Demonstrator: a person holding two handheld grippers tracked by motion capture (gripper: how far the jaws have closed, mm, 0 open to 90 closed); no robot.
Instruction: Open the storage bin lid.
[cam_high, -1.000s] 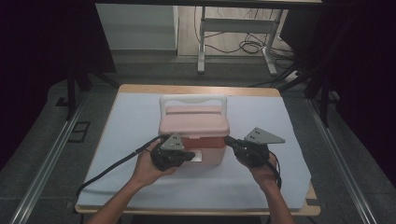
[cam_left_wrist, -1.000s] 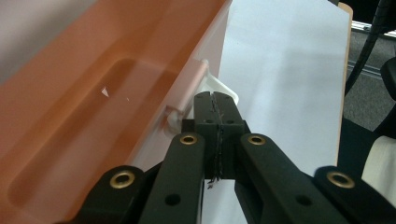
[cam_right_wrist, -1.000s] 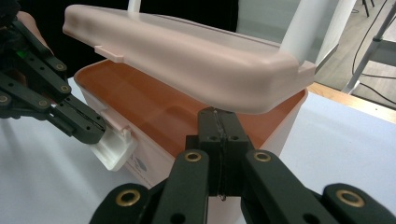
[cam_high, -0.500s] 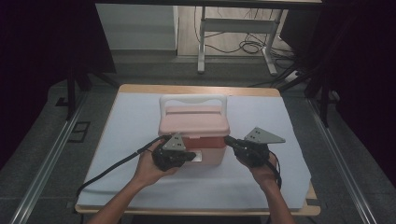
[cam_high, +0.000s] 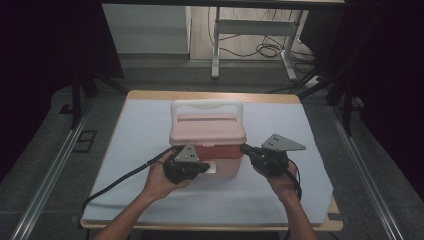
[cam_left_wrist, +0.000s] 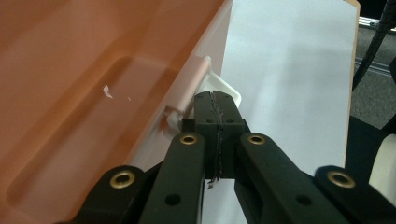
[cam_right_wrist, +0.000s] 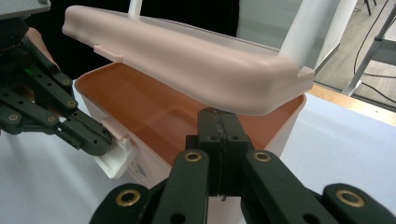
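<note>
A pink cooler box (cam_high: 207, 135) with an upright white handle (cam_high: 206, 106) stands mid-table. Its lid (cam_right_wrist: 187, 51) is lifted a little, so the orange inside (cam_right_wrist: 154, 112) shows. My right gripper (cam_high: 243, 148) is shut and empty at the box's front right corner, and its tips (cam_right_wrist: 218, 116) sit just under the raised lid edge. My left gripper (cam_high: 205, 168) is shut at the box's front, tips (cam_left_wrist: 217, 100) against the white latch (cam_left_wrist: 226, 88). The latch (cam_right_wrist: 116, 161) hangs swung outward, with the left gripper (cam_right_wrist: 105, 140) resting on it.
A white cloth (cam_high: 140, 130) covers the wooden table (cam_high: 210, 95). Each gripper's cable trails toward the near edge. Behind the table stands a desk frame (cam_high: 216, 45) with cables (cam_high: 265, 50) on the floor. Metal rails (cam_high: 50, 170) run along both sides.
</note>
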